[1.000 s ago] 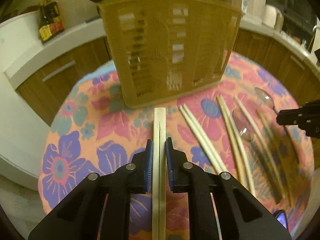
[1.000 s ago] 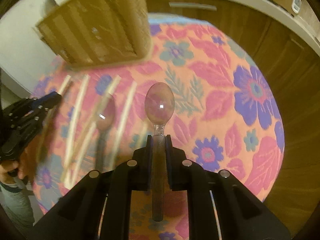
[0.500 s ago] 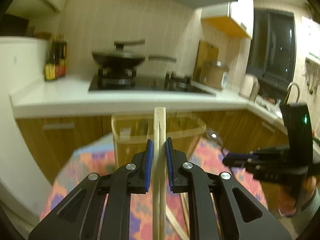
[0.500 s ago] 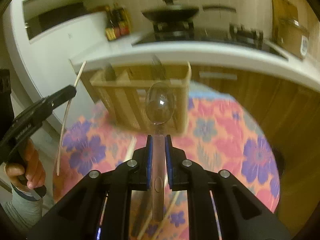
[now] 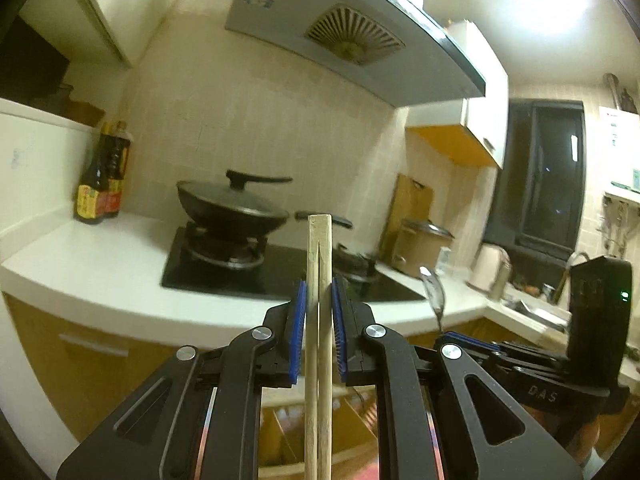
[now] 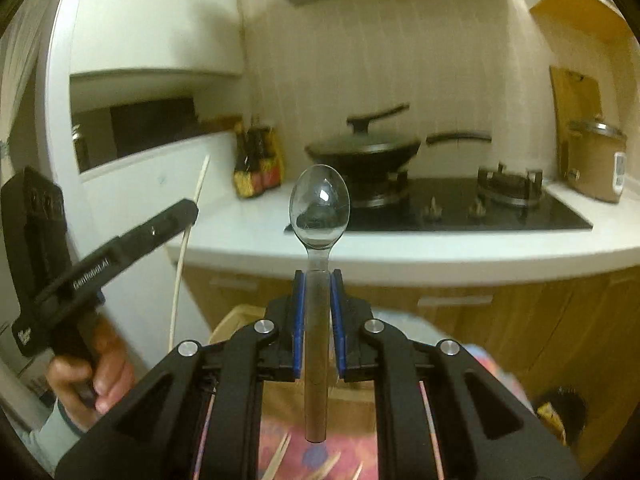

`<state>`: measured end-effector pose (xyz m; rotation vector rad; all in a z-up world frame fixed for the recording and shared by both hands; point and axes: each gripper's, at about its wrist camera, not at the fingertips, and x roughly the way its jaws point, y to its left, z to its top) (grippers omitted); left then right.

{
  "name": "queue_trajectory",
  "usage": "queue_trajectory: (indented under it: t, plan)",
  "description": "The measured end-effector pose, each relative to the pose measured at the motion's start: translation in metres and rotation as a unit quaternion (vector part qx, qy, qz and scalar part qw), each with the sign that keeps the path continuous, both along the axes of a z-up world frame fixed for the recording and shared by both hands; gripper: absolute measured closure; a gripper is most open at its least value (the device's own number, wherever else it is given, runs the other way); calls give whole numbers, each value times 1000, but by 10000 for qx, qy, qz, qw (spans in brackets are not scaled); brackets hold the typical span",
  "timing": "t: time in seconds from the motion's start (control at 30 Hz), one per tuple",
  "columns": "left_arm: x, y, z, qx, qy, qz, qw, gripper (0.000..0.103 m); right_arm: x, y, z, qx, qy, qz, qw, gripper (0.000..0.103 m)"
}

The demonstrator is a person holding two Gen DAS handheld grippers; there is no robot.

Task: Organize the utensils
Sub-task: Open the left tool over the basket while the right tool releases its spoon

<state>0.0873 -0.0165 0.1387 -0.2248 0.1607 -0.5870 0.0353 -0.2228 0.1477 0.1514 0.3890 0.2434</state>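
Left tool (image 5: 319, 316): clenched on a pair of pale wooden chopsticks (image 5: 319, 264). The sticks run straight up the middle of the frame between the blue ribbed pads, side by side and touching, their square-cut ends standing above the pad tips. In the right wrist view the same tool (image 6: 188, 210) appears at left centre, with the chopsticks (image 6: 188, 240) as a thin pale line slanting through its tip.

Right tool (image 6: 318, 304): clenched on a spoon (image 6: 319, 216). The dark, round handle lies between the blue pads and its butt end shows low in the frame; the clear, glossy oval bowl stands above the pad tips at frame centre. In the left wrist view the spoon (image 5: 434, 292) shows at centre right, bowl up, above the right tool's pads (image 5: 468, 346).

Wooden slatted basket (image 5: 352, 416): seen low in the frame behind the left tool, with upright dividers; its contents cannot be made out. Its rim (image 6: 236, 320) also shows at lower centre of the right wrist view.

Loose chopsticks (image 6: 280, 458) lie on the floral-clothed surface (image 6: 288, 432) at the bottom edge.
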Motion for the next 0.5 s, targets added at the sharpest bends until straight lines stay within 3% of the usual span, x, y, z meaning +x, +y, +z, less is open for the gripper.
queue_trajectory:
  t: [0.27, 0.5]
  plan:
    - [47, 1, -13, -238, -121, 380, 9989, 92, 34, 6, -20, -332, -460, -771, 9954, 93]
    - [68, 5, -36, -217, 46, 514, 9984, 92, 34, -8, -27, -243, -491, -889, 9945, 93]
